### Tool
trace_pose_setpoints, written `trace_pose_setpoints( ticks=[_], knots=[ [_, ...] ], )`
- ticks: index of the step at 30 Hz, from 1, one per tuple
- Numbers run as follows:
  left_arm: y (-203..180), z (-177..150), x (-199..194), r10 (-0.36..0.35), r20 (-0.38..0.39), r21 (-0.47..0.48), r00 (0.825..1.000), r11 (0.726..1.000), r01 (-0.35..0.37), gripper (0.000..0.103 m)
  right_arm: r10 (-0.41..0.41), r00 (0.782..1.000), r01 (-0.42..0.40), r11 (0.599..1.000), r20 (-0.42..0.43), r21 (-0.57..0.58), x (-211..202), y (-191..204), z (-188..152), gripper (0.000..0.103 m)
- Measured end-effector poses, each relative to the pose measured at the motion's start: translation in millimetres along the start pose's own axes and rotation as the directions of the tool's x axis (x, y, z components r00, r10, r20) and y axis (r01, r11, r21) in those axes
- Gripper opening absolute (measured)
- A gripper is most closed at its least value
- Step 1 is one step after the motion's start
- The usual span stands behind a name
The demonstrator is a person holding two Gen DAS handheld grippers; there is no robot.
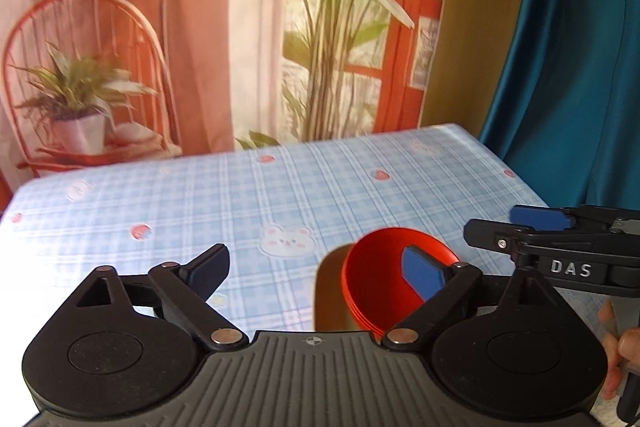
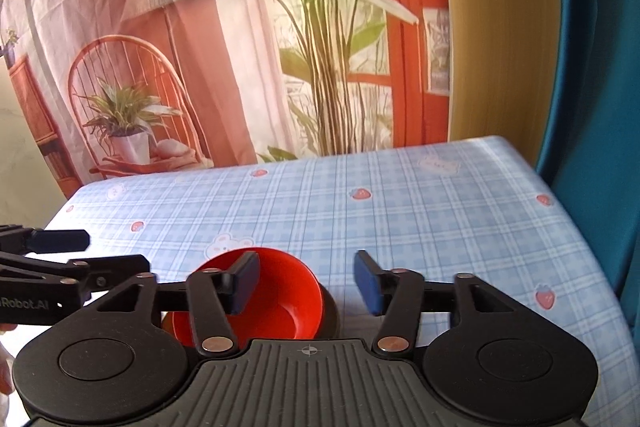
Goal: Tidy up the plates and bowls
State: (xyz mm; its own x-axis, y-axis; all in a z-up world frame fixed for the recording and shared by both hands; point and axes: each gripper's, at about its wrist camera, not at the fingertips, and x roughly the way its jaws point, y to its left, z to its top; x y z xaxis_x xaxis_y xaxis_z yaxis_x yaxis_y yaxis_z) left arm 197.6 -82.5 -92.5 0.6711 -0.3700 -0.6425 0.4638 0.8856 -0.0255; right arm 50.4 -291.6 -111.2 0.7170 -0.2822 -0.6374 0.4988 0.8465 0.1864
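Risk here centres on the stack of glossy red plastic bowls [image 2: 276,301] nested on the tabletop covered in a pale blue checked cloth printed with strawberries and bears [image 2: 420,211]. The stack sits near the front of the cloth, below and between the two tools, and it appears to rest on something dark, perhaps a dark dish, though too little of that shows to be sure. Both tools are free of it: the left hand-held gripper [image 1: 320,273] has its fingers spread wide with nothing between them, its blue pad merely overlapping the bowl rim in the left wrist view, and the right hand-held gripper [image 2: 306,283] stands partly spread, also empty, with the bowls showing behind its left finger. My judgement is that the bowls count as stacked, so the main hazard is a careless retreat or a fresh reach: a finger dipping low could catch the top rim and tip or slide the light, slick bowls out of their nest. The two tools are close together, so they could also knock one another and jolt into the stack. The cloth may bunch if a bowl is dragged rather than lifted. No other plates are visible in either view, so a blind sweep to find more could clip this stack.
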Motion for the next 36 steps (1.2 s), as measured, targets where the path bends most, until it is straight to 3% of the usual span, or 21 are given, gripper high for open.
trace_pose_setpoints(
  ticks=[2,7,10,13,19,27,30,36],
  knots=[
    [1.6,1.0,-9.6,0.028,0.021,-0.005,0.999,1.0,-0.028,0.098,-0.002,1.0,0.003,1.0,0.019,-0.017,-7.3,2.9,1.8,0.064],
    [7.0,0.3,-31.8,0.086,0.054,-0.023,0.995,0.996,-0.084,0.103,-0.009,0.999,0.011,0.999,0.052,-0.048,-24.9,11.9,5.8,0.094],
    [6.8,-0.3,-46.7,0.134,0.081,-0.012,0.988,0.991,-0.133,0.103,-0.003,0.998,0.007,0.998,0.067,-0.062,-34.7,17.4,7.2,0.102],
    [5.1,-0.8,-62.2,0.189,0.11,0.005,0.976,0.982,-0.191,0.103,0.003,0.997,0.003,0.998,0.079,-0.067,-45.3,24.1,8.7,0.103],
    [4.1,-4.5,-100.2,0.238,0.149,-0.004,0.96,0.971,-0.24,0.103,0.007,0.994,0.003,0.995,0.107,-0.097,-68.2,44.9,8.6,0.103],
    [8.5,-18.1,-160.8,0.301,0.176,-0.091,0.937,0.953,-0.289,0.103,0.041,0.986,-0.027,0.996,0.159,-0.085,-112.0,68.0,5.3,0.103],
    [14.5,-25.1,-181.1,0.298,0.176,-0.128,0.938,0.952,-0.279,0.103,0.037,0.983,-0.021,0.996,0.182,-0.084,-129.1,74.9,-0.1,0.103],
    [4.9,-38.3,-221.2,0.366,0.235,-0.065,0.9,0.93,-0.361,0.103,0.013,0.971,0.0,0.998,0.24,-0.057,-164.3,86.0,-16.8,0.103]
  ],
)
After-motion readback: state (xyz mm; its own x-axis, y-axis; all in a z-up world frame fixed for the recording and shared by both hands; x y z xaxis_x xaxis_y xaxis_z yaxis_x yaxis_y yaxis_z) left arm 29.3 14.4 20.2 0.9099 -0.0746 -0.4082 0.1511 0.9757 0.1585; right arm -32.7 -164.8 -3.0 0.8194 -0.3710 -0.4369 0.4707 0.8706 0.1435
